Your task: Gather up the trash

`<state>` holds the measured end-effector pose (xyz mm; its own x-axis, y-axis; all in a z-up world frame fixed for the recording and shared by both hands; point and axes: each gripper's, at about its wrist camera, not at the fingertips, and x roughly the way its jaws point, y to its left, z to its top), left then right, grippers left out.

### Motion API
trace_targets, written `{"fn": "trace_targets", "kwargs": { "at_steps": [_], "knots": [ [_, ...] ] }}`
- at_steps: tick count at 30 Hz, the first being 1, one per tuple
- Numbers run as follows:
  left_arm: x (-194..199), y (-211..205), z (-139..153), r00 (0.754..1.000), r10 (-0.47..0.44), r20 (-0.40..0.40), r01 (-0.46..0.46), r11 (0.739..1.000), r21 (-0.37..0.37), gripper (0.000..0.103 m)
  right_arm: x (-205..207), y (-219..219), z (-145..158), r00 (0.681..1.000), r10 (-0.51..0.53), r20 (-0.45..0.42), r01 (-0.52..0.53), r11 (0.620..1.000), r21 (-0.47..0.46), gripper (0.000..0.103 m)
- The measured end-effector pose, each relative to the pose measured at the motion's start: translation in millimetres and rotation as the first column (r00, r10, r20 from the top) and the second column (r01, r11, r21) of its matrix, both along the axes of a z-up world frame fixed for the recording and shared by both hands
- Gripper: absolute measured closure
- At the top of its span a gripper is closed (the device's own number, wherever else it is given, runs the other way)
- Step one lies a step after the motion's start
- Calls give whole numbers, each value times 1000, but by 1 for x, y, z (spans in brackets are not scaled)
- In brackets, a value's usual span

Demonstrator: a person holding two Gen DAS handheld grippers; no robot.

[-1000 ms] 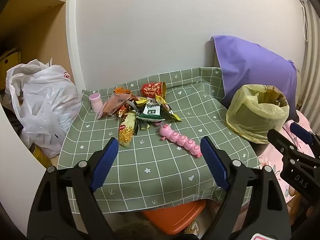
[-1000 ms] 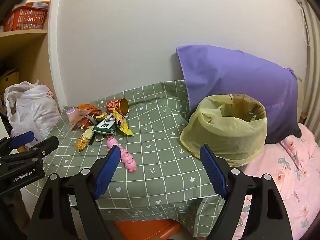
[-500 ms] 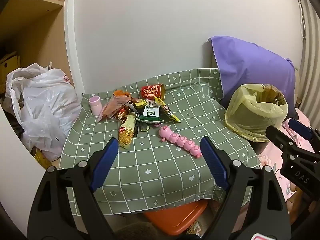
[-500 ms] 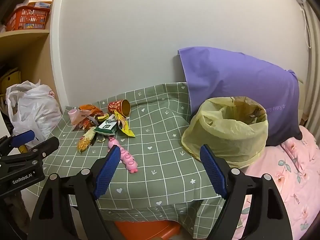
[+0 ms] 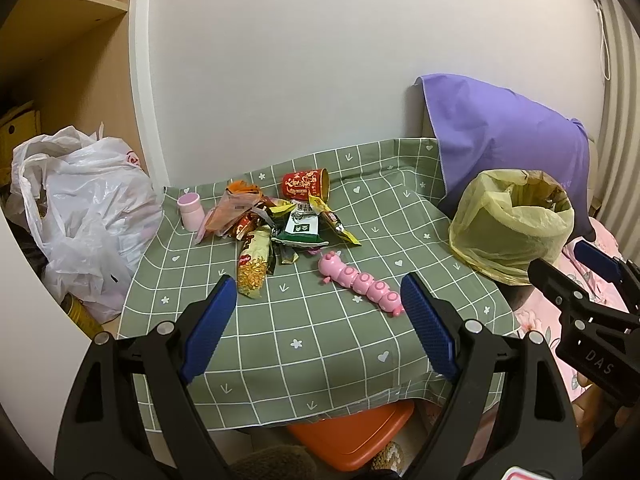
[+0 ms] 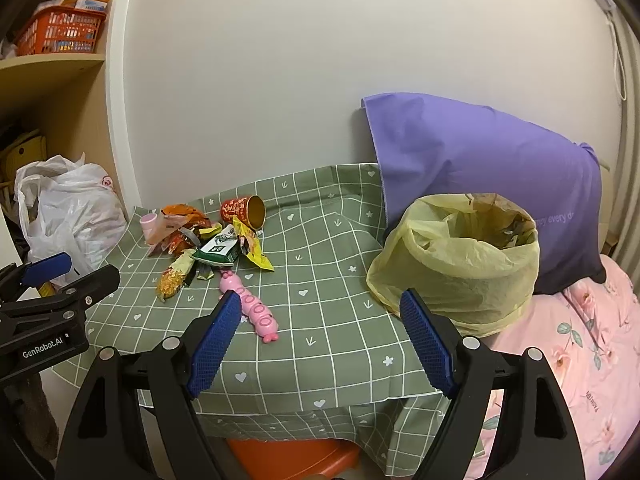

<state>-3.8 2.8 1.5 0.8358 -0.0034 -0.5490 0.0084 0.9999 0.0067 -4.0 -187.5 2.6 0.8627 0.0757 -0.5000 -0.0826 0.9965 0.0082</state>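
**Trash pile lies beyond both open grippers**

We see the crumpled wrappers (image 5: pixel 276 232) heaped at the far side of the green checked tablecloth (image 5: pixel 320 340), well ahead of our left gripper (image 5: pixel 316 320). Our right gripper (image 6: pixel 320 336) hangs near the yellow bin bag (image 6: pixel 460 264). A red paper cup (image 5: pixel 306 185) lies tipped over; a glossy pink caterpillar toy (image 5: pixel 360 282) rests nearer. Both grippers gape wide, holding nothing, level over the table's near edge.

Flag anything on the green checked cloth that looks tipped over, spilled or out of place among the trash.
The red cup lies tipped on its side at the back of the wrapper pile, open mouth facing right. A pink caterpillar toy lies just in front of the pile, a toy rather than trash. No spilled liquid shows.
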Motion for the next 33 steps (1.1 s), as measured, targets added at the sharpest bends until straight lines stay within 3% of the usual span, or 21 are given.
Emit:
{"fn": "trace_targets", "kwargs": {
  "at_steps": [33],
  "knots": [
    [-10, 13, 3, 999, 30, 16, -31, 1000, 5, 23, -1, 4, 2, 1000, 10, 11, -10, 1000, 2, 25]
  ]
}}
